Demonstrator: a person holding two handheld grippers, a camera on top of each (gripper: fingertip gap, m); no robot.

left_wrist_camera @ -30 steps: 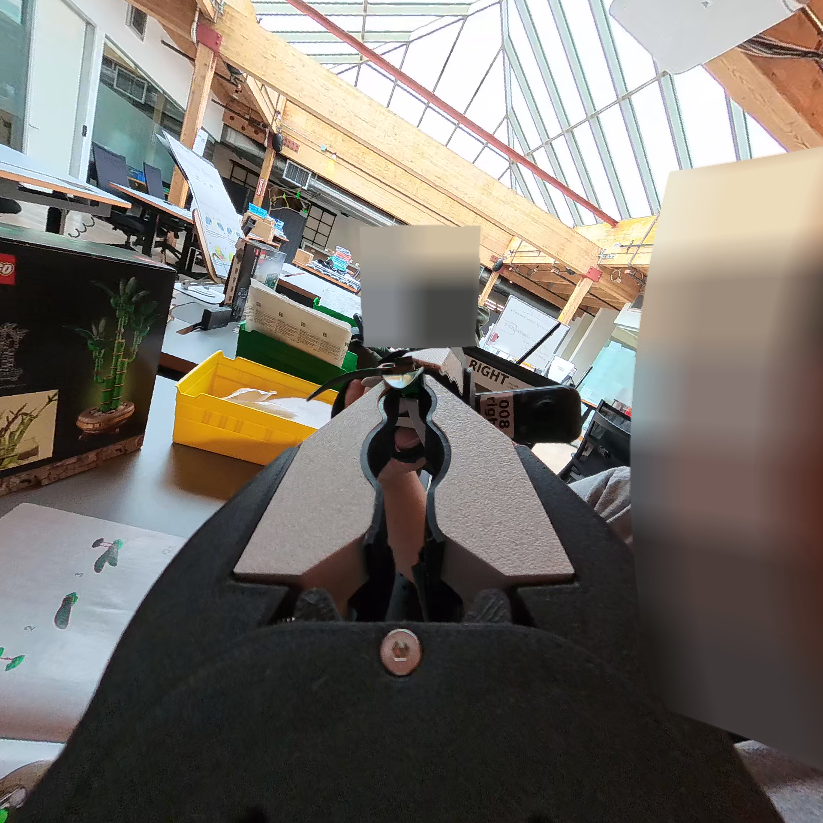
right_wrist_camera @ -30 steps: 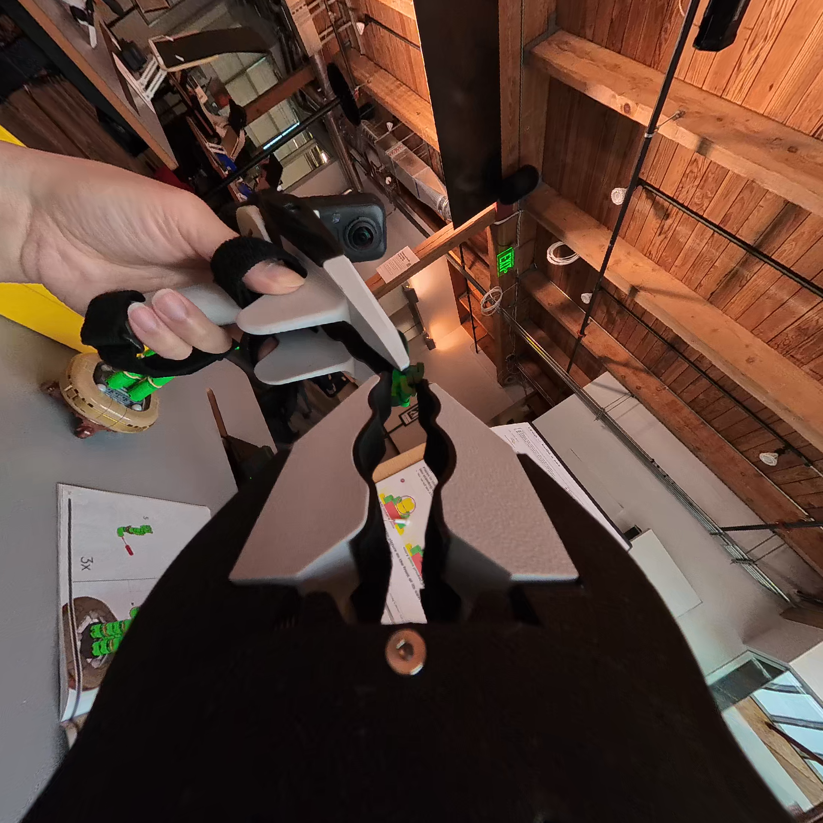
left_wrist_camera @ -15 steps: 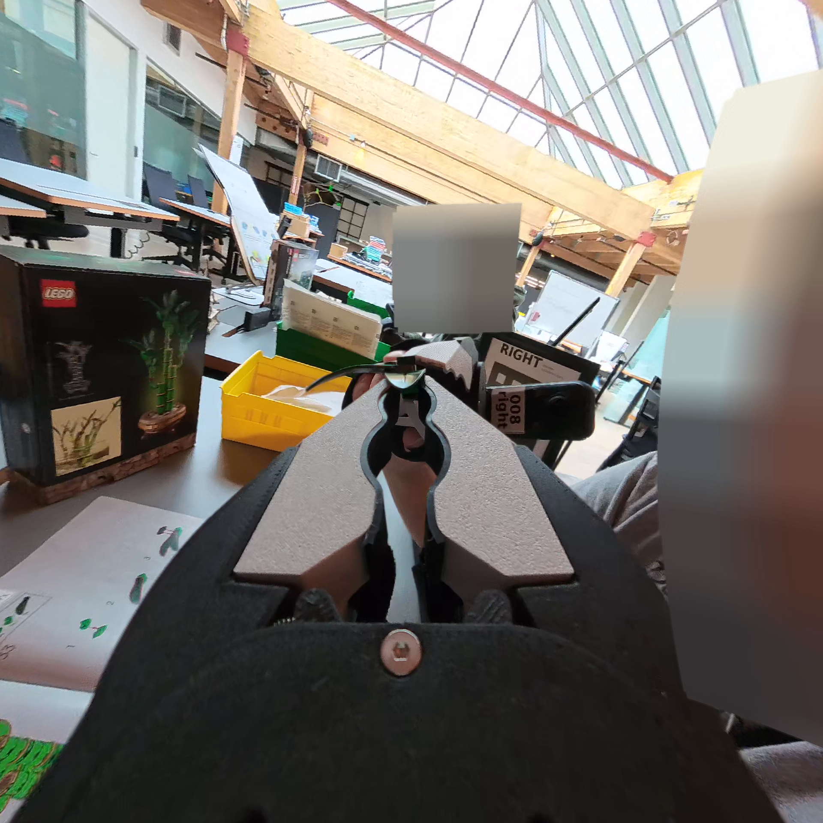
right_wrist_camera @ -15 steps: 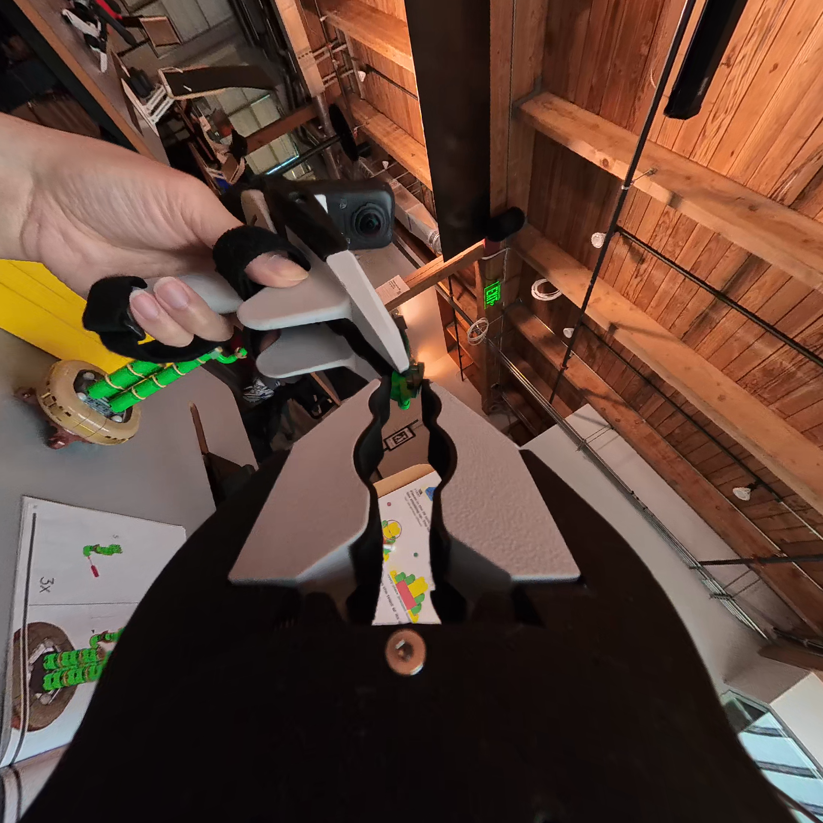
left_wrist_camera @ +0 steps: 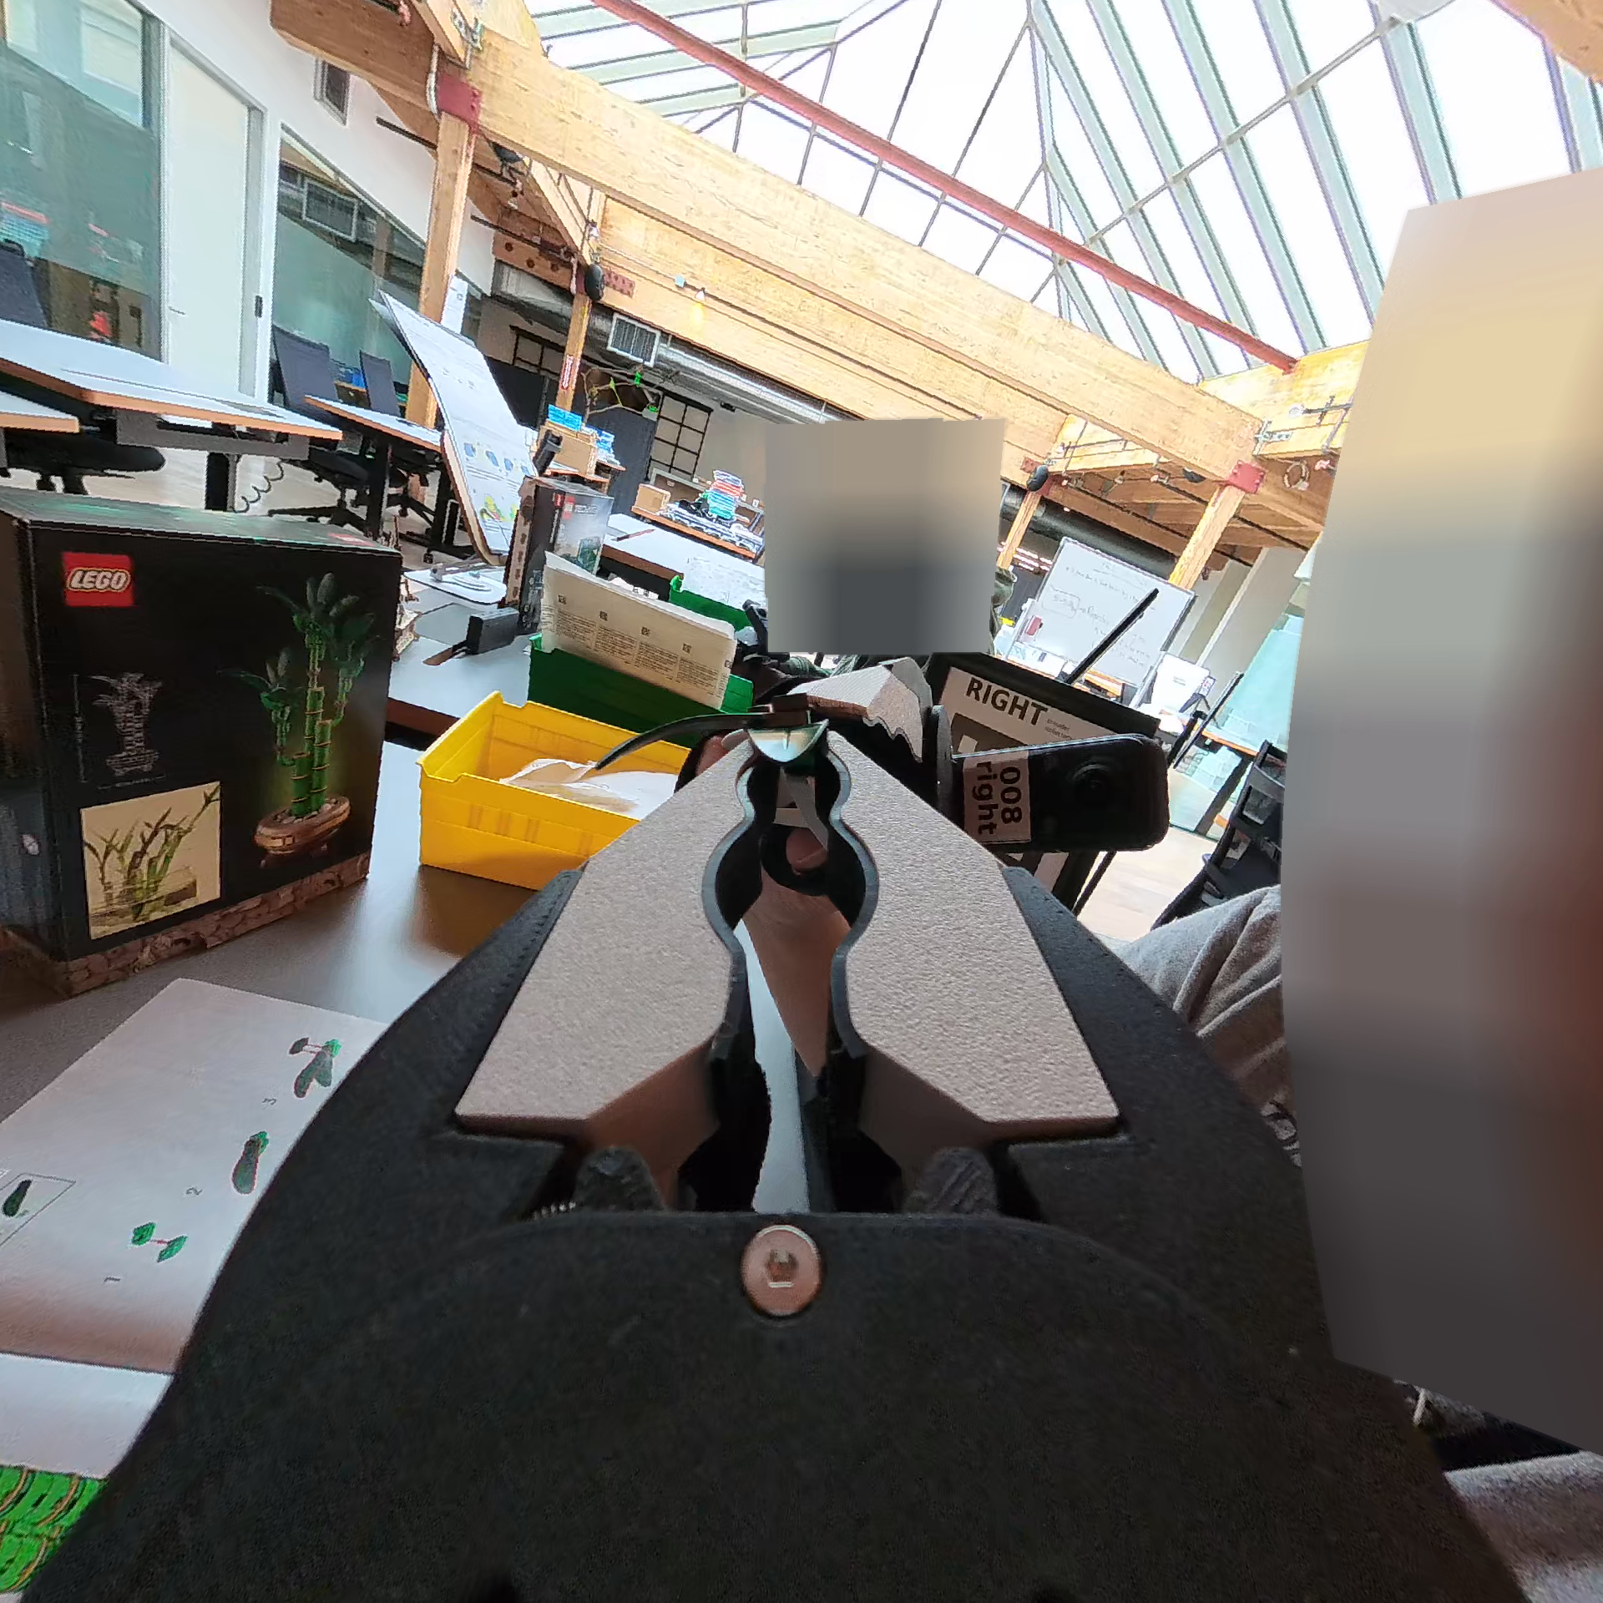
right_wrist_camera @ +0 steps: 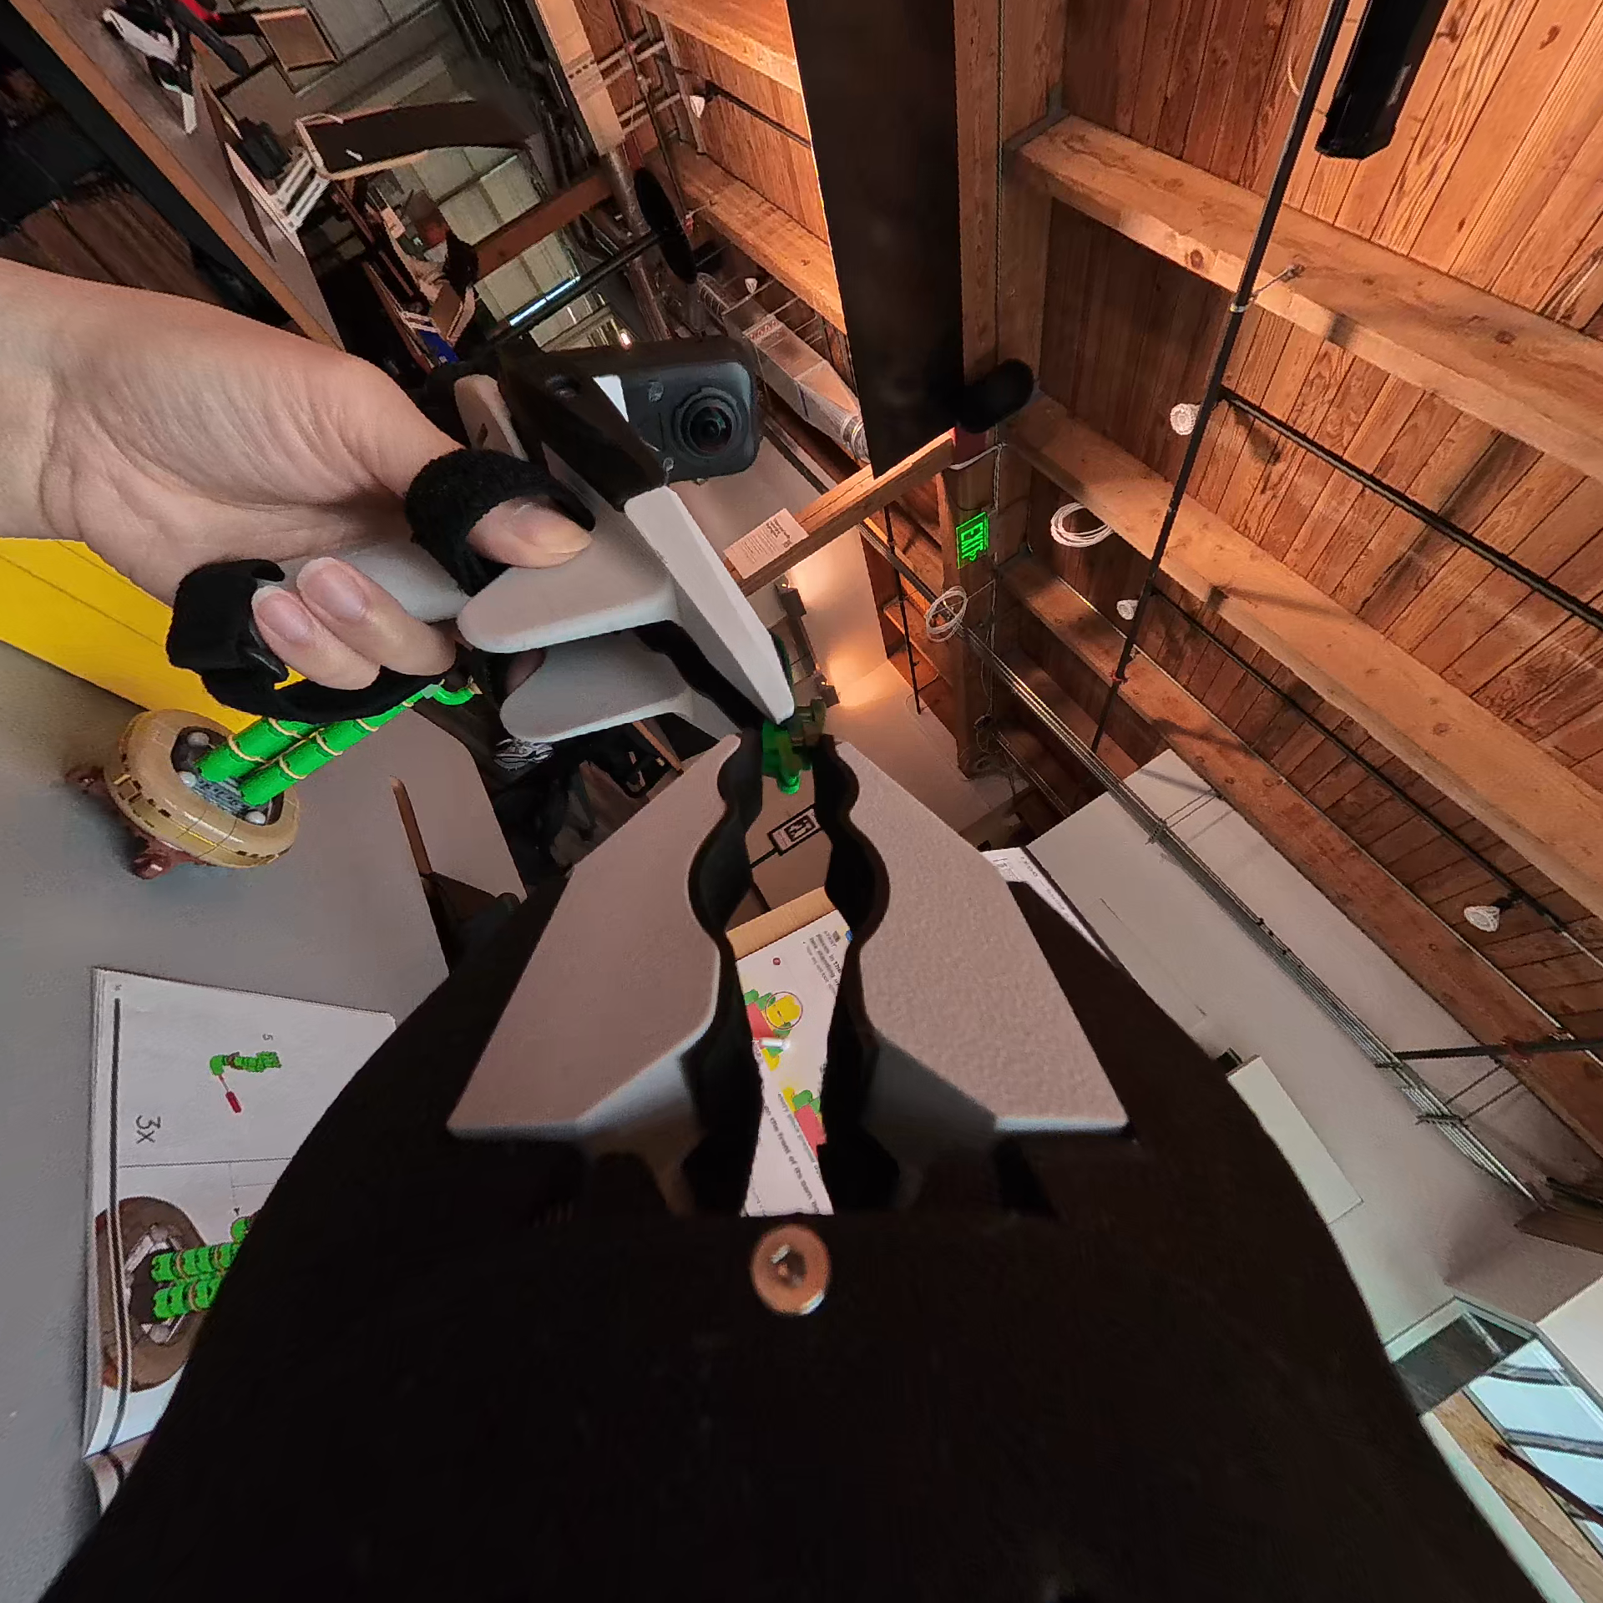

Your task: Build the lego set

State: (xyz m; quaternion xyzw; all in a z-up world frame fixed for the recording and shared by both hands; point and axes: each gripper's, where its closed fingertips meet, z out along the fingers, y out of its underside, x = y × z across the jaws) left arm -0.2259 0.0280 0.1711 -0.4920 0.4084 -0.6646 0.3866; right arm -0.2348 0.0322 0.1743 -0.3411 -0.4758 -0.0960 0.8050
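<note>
My left gripper (left_wrist_camera: 785, 753) is shut on a dark green leaf piece (left_wrist_camera: 668, 737) whose blade curves out to the left of the tips. My right gripper (right_wrist_camera: 785, 756) is shut on a small bright green stem piece (right_wrist_camera: 783, 759). The two grippers meet tip to tip in the air above the table. The right gripper (left_wrist_camera: 867, 704) shows just beyond the leaf in the left wrist view. The left gripper (right_wrist_camera: 776, 704), held by a hand (right_wrist_camera: 173, 451), comes in from the upper left in the right wrist view. The part-built bamboo model (right_wrist_camera: 208, 807), green stalks on a round tan base, stands on the table behind the hand.
The black set box (left_wrist_camera: 191, 720) stands at the left, with a yellow bin (left_wrist_camera: 520, 811) and a green bin (left_wrist_camera: 607, 694) behind it. An open instruction booklet (left_wrist_camera: 173, 1171) lies on the grey table; it also shows in the right wrist view (right_wrist_camera: 217, 1128). A person's grey sleeve (left_wrist_camera: 1214, 980) is at the right.
Both grippers stay shut and tip to tip. Both have swung so that more of the table shows: the box, the booklet and the bamboo model have come further into view.
</note>
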